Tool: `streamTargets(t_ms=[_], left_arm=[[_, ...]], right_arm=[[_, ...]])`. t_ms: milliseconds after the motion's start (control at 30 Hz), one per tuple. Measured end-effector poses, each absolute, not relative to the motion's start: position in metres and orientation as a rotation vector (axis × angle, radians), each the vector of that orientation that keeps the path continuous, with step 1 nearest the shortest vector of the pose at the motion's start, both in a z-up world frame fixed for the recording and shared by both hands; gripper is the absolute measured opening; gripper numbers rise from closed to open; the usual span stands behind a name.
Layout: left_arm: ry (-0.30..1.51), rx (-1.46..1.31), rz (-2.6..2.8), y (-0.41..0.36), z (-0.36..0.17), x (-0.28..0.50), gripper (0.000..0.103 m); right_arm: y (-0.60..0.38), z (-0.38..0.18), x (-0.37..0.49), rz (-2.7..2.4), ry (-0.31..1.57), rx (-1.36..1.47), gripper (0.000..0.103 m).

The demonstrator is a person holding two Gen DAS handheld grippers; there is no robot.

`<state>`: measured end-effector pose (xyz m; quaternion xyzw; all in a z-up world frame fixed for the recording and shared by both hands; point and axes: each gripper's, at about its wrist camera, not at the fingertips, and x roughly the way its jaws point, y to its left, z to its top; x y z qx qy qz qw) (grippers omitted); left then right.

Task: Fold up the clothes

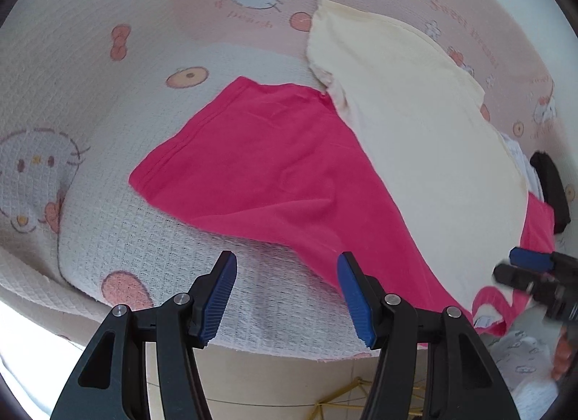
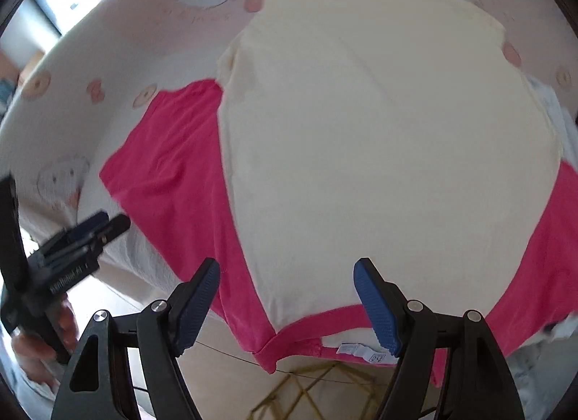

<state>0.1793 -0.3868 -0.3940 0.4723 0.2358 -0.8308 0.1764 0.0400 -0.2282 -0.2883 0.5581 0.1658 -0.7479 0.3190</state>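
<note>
Cartoon-cat blanket point(image 1: 119, 250) (pink, waffle-textured)

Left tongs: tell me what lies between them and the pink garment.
In the left wrist view, only bare waffle-weave blanket separates the open left tongs from the pink garment.

Cream garment point(image 2: 379, 152) flat atop spread hot-pink garment point(image 1: 267, 167), pink collar at near edge.
</note>
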Motion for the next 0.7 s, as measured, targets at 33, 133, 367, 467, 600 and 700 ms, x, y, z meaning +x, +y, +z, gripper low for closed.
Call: streamTargets(t_ms=[33, 133, 367, 467, 600, 700], left_arm=[[0.745, 1.328, -2.341, -0.395, -0.397, 0.182, 0.055], [0.997, 1.276, -2.292, -0.42, -0.408, 0.19, 0.055], [1.369, 1.077, -2.181, -0.458, -0.424, 0.215, 0.055], [1.39, 1.062, -2.193, -0.464, -0.424, 0.219, 0.055], [1.373, 1.075, -2.207, -0.472, -0.425, 0.22, 0.055], [1.411, 1.057, -2.206, -0.478, -0.427, 0.221, 0.055]], right_arm=[[-0.239, -0.289, 0.05, -1.95, 0.53, 1.426, 0.076], [-0.267, -0.294, 0.08, -1.903, 0.811, 1.288, 0.076], [-0.306, -0.326, 0.136, -1.752, 1.278, 1.032, 0.076], [-0.312, -0.338, 0.144, -1.713, 1.383, 1.001, 0.076], [-0.32, -0.349, 0.148, -1.691, 1.447, 0.974, 0.076], [-0.327, -0.354, 0.15, -1.691, 1.477, 0.944, 0.076]])
